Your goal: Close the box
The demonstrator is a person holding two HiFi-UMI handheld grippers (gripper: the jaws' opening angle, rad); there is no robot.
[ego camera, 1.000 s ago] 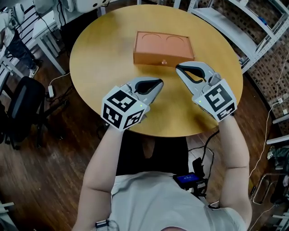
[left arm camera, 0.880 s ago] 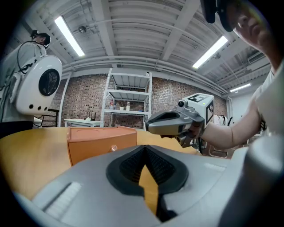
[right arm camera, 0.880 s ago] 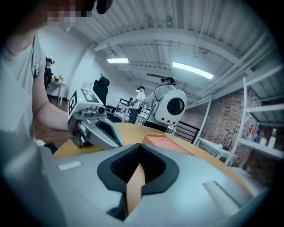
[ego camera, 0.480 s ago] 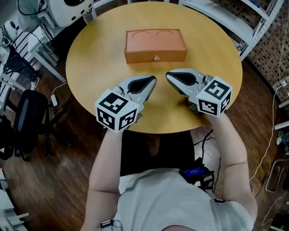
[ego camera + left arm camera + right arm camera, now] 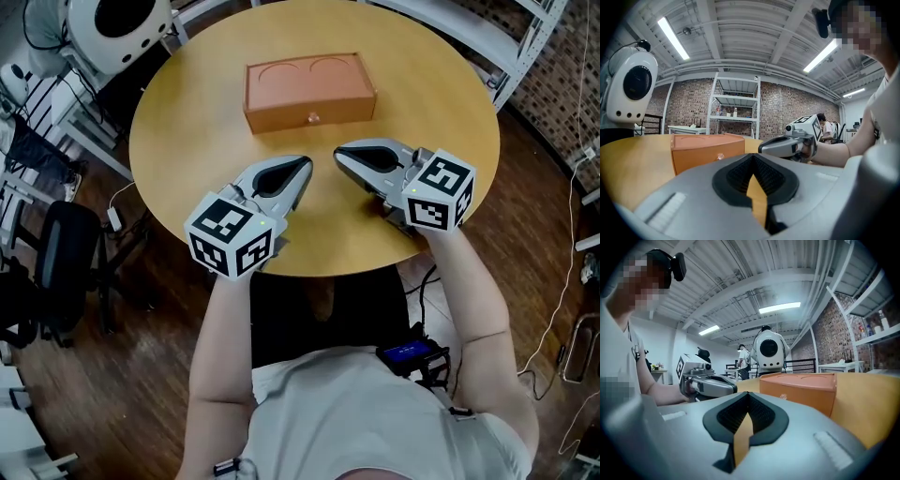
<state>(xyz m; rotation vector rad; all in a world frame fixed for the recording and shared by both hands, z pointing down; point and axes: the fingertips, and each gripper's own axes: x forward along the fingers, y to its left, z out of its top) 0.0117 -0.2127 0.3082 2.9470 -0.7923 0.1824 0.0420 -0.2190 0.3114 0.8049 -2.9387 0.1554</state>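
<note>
The box (image 5: pixel 309 91) sits toward the far edge of the worktop (image 5: pixel 187 141), its long axis running left to right and its lid apparently down. The left tool (image 5: pixel 302 164) and right tool (image 5: pixel 342 153), both pinched shut and empty, point at its front from the near side, about equally close.

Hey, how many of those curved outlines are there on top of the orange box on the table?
2. Both sit along the far edge of the orange box top: the left outline and the right outline. The top is uncovered, so none seem hidden.
</note>
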